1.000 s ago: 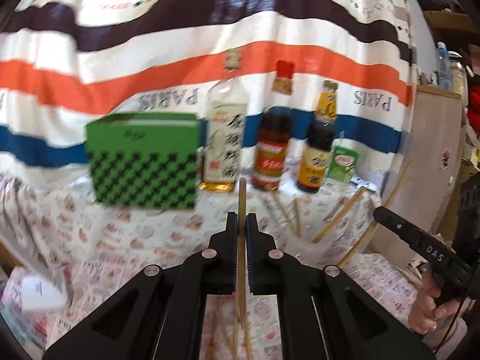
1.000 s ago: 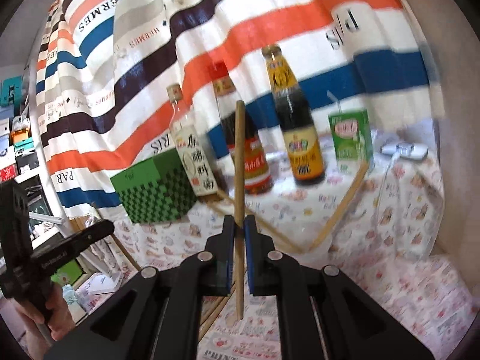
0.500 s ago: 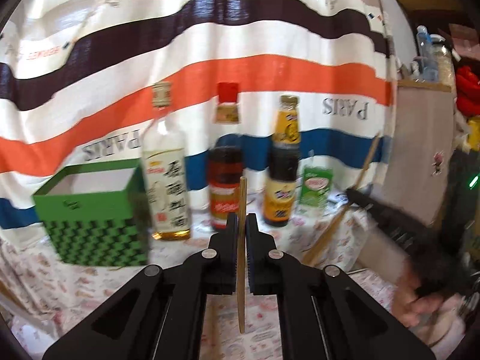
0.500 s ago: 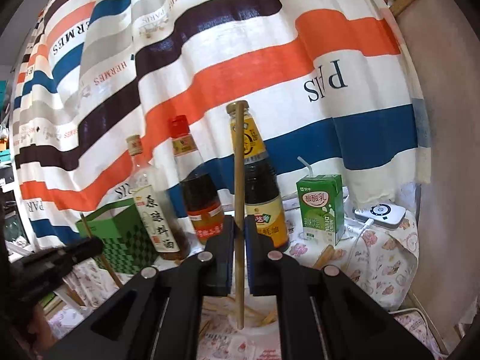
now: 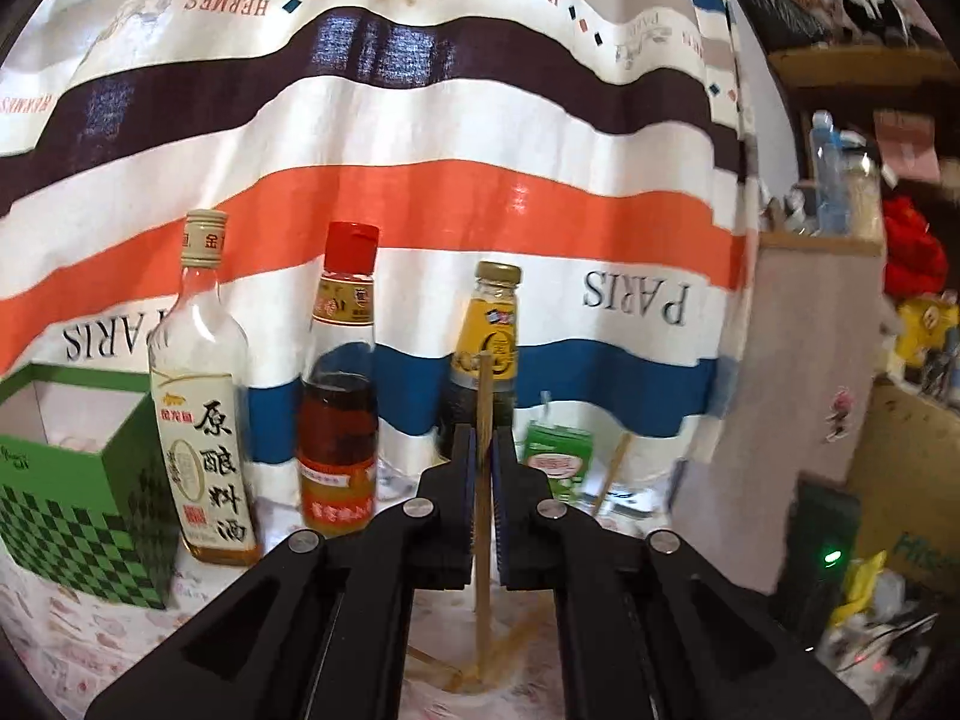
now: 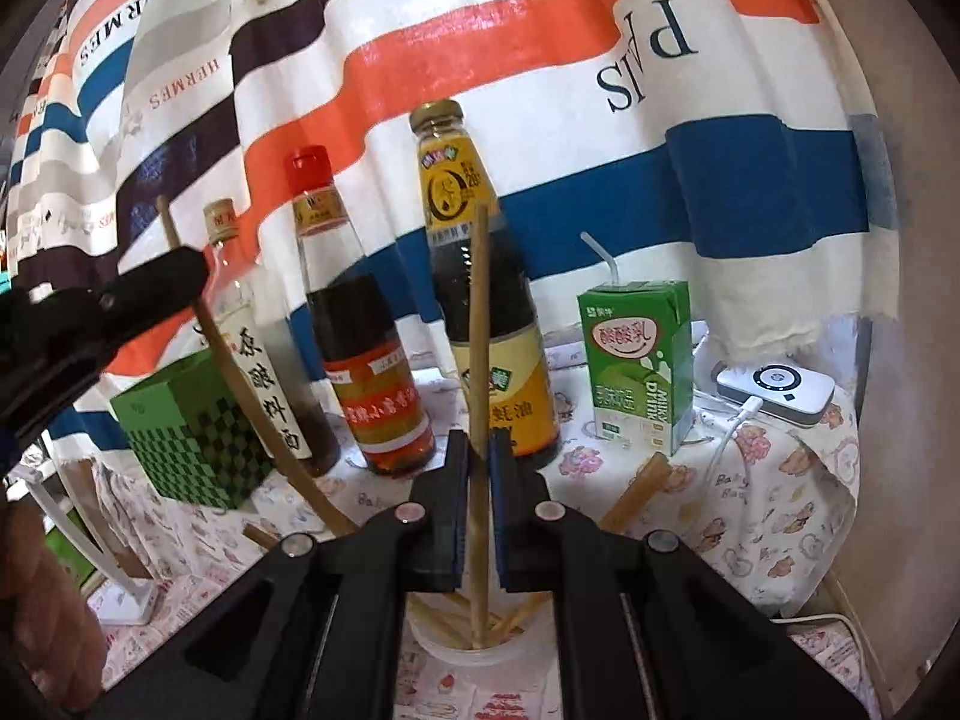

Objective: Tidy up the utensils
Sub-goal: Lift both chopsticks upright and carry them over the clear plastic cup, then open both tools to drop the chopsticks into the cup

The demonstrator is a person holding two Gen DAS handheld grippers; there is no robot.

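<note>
In the left wrist view my left gripper [image 5: 483,438] is shut on a wooden chopstick [image 5: 485,384] that stands upright, its lower end just above a clear cup [image 5: 480,690]. The right wrist view shows my right gripper [image 6: 478,438] shut on a second upright chopstick [image 6: 479,300]. That one's lower end reaches into the clear cup [image 6: 516,648], which holds several chopsticks. The left gripper [image 6: 174,276] also appears at the left of that view, its chopstick [image 6: 240,372] slanting down toward the cup.
Three sauce bottles [image 6: 372,360] stand in a row behind the cup, with a green checkered box [image 6: 192,432] to their left and a green milk carton [image 6: 636,360] to their right. A white device [image 6: 774,390] with a cable lies at the far right. A striped cloth hangs behind.
Both grippers have come closer to the bottles and the cup, each still holding its chopstick. The green box has slid to the left edge of the left wrist view.
</note>
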